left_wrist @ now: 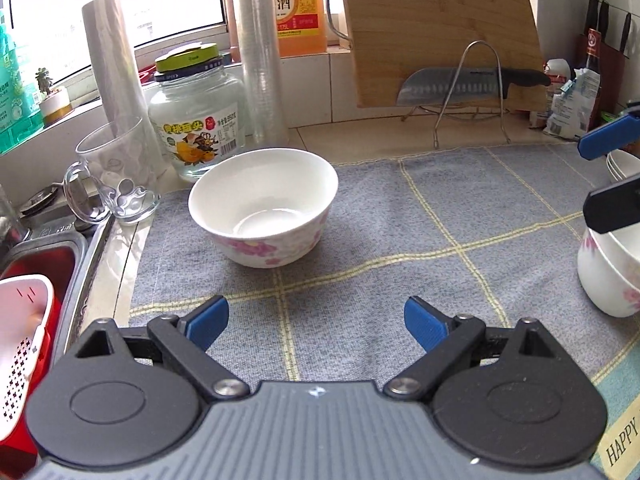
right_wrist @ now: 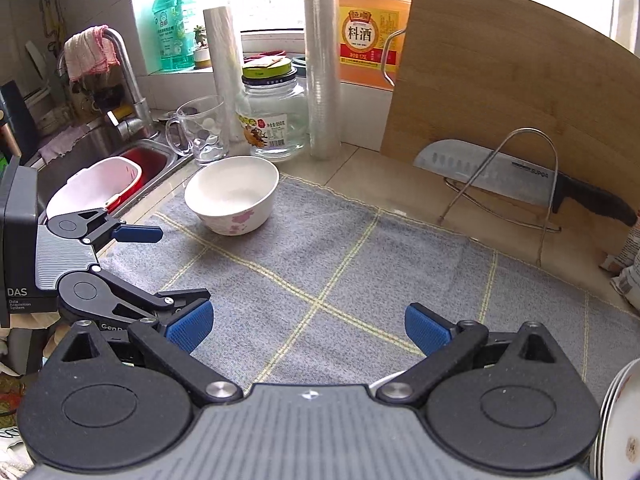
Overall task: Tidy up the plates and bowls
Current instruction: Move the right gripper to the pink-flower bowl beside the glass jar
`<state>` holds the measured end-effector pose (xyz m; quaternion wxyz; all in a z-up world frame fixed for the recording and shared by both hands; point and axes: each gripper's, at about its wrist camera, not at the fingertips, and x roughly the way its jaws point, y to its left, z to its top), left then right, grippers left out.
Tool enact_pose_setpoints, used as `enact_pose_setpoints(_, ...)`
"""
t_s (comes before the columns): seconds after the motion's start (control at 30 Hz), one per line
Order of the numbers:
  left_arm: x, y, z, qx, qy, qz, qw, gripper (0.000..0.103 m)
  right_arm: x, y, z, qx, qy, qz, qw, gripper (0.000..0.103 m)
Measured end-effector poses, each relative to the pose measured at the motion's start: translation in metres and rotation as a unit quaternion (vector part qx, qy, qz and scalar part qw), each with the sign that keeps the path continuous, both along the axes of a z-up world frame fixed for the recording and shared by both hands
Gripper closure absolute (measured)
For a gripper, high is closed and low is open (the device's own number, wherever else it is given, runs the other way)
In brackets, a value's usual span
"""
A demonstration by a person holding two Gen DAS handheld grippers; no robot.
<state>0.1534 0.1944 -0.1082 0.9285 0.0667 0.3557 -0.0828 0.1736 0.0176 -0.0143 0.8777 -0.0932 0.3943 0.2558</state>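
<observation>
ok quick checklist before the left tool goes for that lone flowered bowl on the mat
1. Left tool open, nothing between its pads: ok.
2. Flowered bowl upright and empty on the grey mat: ok.
3. Mat between tool and bowl free of things: ok.
4. Glass mug and jar stand close behind the bowl, apart from it: ok, but tight.
5. Right tool open and empty: ok.
6. Room on the bowl stack at right: cannot tell.

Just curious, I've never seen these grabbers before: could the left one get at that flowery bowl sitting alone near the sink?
Probably yes. The left gripper stands open and empty, facing the flowery bowl across bare grey cloth; nothing lies between them.
</observation>
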Motion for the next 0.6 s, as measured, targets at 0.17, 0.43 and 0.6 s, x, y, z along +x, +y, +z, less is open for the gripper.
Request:
enact_pose_setpoints(0.17, 0.008, 0.005, -0.003, -0.002, -0.004, 0.008, 1.0, 0.008, 0.019, 0.024, -0.001, -0.01, 0.002, 0.032, 0.999, 0.0)
enact_pose_setpoints(0.43, 0.029, 0.011, -0.011, -0.004, -0.003, 0.02, 0.9998, 0.008, 0.056, 0.047, -0.008, -0.012, 0.024, 0.054, 0.998, 0.0)
enact_pose_setpoints(0.6, 0.043, 0.014, -0.014, -0.002, -0.008, 0.023, 0.9997, 0.008, 0.076, 0.058, -0.013, -0.014, 0.035, 0.068, 0.997, 0.0)
